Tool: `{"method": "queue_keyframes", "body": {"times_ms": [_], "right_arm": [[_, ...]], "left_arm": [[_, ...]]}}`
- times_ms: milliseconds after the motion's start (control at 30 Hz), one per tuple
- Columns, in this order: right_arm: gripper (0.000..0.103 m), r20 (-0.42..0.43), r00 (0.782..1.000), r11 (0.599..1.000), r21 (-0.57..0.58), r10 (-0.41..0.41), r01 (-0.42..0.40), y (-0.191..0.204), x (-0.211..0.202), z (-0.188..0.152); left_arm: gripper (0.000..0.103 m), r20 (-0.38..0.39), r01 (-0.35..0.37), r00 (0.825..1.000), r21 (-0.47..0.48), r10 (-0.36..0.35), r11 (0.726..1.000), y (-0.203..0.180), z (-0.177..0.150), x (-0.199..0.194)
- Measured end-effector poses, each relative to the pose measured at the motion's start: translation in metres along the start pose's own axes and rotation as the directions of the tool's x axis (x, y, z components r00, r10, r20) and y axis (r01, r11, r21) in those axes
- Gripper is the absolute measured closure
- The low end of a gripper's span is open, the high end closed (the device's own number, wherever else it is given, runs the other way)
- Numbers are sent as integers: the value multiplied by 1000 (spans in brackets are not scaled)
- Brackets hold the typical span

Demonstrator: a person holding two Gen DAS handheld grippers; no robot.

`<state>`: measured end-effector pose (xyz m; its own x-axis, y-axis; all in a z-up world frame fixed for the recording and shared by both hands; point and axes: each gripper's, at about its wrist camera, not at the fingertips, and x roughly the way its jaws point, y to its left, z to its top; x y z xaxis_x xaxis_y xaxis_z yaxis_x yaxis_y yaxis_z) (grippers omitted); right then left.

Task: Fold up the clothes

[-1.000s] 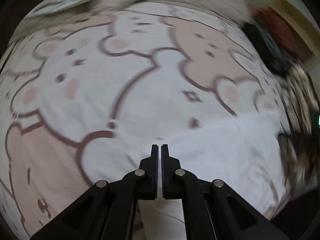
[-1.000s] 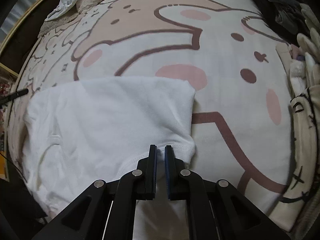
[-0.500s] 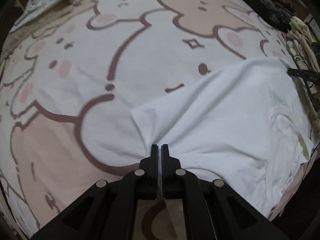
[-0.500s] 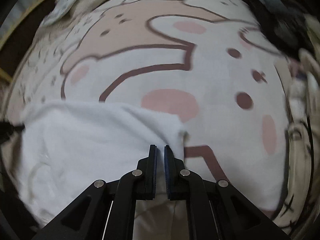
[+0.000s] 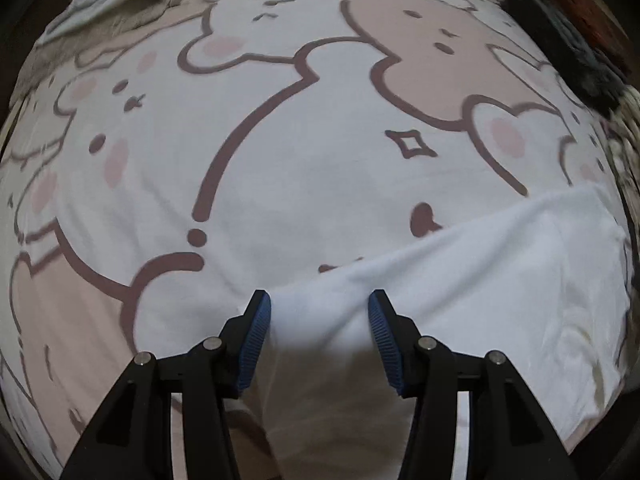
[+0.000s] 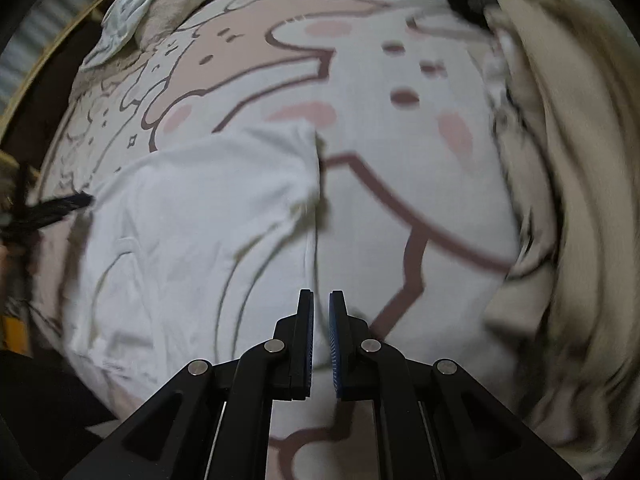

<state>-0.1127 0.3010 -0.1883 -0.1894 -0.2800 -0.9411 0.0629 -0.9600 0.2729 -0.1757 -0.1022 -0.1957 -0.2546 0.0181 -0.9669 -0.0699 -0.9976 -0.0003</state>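
Note:
A white T-shirt (image 5: 500,280) lies flat on a bed sheet printed with pink and white cartoon bears (image 5: 280,152). My left gripper (image 5: 319,304) is open, its blue-padded fingers (image 5: 256,324) standing either side of the shirt's near left corner. In the right wrist view the shirt (image 6: 192,216) lies left of centre with its right edge running down the middle. My right gripper (image 6: 321,304) has its jaws nearly together with a narrow empty gap, just beyond the shirt's right edge. The left gripper shows as a dark shape (image 6: 52,210) at the shirt's far left.
A heap of beige and cream clothes (image 6: 568,200) lies along the right of the bed. Dark garments (image 5: 568,40) sit at the far right corner. A pale grey cloth (image 6: 128,20) and a fuzzy blanket lie at the head of the bed.
My left gripper has opened and let go of the shirt corner. My right gripper has let go of the sleeve and drawn back; the shirt now lies flat.

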Motion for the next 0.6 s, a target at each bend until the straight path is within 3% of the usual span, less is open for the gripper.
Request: {"method": "queue_keyframes", "body": {"times_ms": [100, 200, 267, 300, 333, 367, 533, 600], "right_arm": [[96, -10, 1000, 999, 52, -8, 8, -12, 4, -6], [96, -6, 999, 996, 86, 36, -35, -23, 4, -8], [93, -1, 998, 993, 100, 63, -63, -26, 5, -8], [82, -3, 997, 992, 101, 76, -75, -26, 5, -7], [40, -7, 996, 992, 99, 84, -83, -26, 6, -7], [16, -11, 996, 992, 90, 92, -91, -24, 6, -7], [16, -56, 985, 984, 80, 165, -160, -21, 10, -7], [16, -81, 979, 980, 88, 185, -178, -22, 16, -8]], "left_arm": [[52, 121, -18, 993, 87, 8, 996, -27, 1, -31], [52, 228, 14, 972, 210, -63, 978, -70, -12, -70], [51, 253, 65, 957, 292, -143, 954, -101, -26, -93], [49, 243, 97, 952, 345, -188, 934, -126, -37, -104], [46, 209, 125, 955, 367, -212, 922, -145, -42, -108], [46, 180, 153, 954, 389, -238, 908, -164, -49, -111], [46, 126, 287, 909, 500, -397, 817, -248, -100, -124], [46, 135, 270, 907, 541, -399, 797, -271, -119, -118]]}}
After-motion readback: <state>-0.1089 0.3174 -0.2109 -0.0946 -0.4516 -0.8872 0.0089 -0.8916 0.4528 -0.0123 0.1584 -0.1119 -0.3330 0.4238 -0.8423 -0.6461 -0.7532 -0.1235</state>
